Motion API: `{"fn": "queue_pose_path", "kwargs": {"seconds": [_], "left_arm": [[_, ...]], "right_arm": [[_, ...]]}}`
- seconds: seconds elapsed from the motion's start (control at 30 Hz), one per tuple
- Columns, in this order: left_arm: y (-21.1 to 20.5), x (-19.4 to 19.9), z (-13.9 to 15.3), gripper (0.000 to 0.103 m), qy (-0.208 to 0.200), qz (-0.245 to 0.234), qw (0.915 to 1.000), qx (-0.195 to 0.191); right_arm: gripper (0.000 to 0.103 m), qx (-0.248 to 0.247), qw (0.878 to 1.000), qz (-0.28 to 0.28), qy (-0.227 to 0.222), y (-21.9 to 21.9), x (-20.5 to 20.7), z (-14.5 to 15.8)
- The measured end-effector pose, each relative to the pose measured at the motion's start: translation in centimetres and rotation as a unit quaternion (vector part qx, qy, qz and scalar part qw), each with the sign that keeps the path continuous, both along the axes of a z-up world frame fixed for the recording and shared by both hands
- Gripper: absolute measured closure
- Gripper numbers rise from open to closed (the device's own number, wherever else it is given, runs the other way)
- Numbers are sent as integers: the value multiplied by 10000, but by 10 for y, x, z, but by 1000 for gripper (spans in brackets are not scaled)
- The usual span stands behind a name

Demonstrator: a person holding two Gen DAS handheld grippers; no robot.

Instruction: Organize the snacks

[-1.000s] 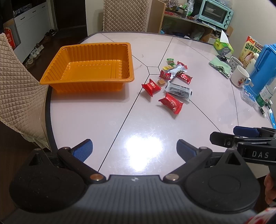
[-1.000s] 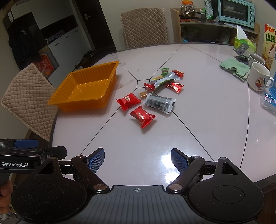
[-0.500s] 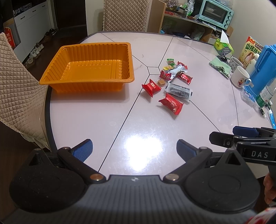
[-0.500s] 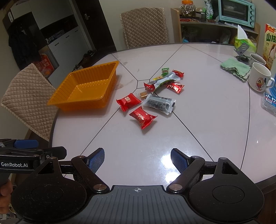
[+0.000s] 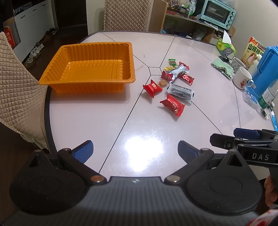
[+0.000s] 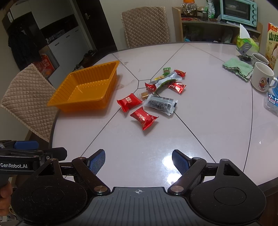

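So far nothing looks sorted: the orange tray sits bare at the upper left of the left wrist view, and every snack lies loose on the surface, right of the tray near the frame's centre. The pile holds several red packets, a dark clear pack, a silver pouch, a small caramel cube and a green sweet at its far end; the nearest red packet lies lowest in the right wrist view. The left claw is spread wide and holds nothing, low in its frame over the near edge; the right claw is likewise wide apart and bare. Judging by this, the whole job is left, each snack to be carried to the tray. The surface is a glossy pale round top with dark seams and lamp glare. At right stand mugs, a green cloth, a tissue box, a blue jug and a bottle. Quilted chairs ring it; a teal oven sits on a shelf at upper right.
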State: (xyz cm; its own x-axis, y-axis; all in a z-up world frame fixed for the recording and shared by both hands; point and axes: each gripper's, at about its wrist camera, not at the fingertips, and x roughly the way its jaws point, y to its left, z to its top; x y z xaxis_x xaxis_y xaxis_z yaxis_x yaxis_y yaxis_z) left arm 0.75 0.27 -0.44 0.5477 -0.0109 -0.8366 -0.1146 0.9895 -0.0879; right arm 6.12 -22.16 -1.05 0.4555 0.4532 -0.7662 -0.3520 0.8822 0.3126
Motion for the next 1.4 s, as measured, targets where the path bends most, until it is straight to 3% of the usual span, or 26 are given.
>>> {"fn": "queue_pose_path", "kwargs": {"seconds": [0.33, 0.57, 1.0, 1.4], "left_arm": [[1, 11, -7, 0, 89, -59, 9999, -134], [1, 25, -8, 1, -172, -262, 9991, -274], [-25, 74, -41, 17, -321, -678, 9969, -242], [-52, 119, -73, 40, -195, -713, 9969, -264]], "right_arm": [[19, 13, 10000, -40, 36, 1, 6, -10], [19, 128, 9996, -244, 18, -11, 12, -15], [19, 243, 9969, -750, 90, -38, 34, -37], [19, 224, 9937, -1077, 229, -55, 65, -60]]}}
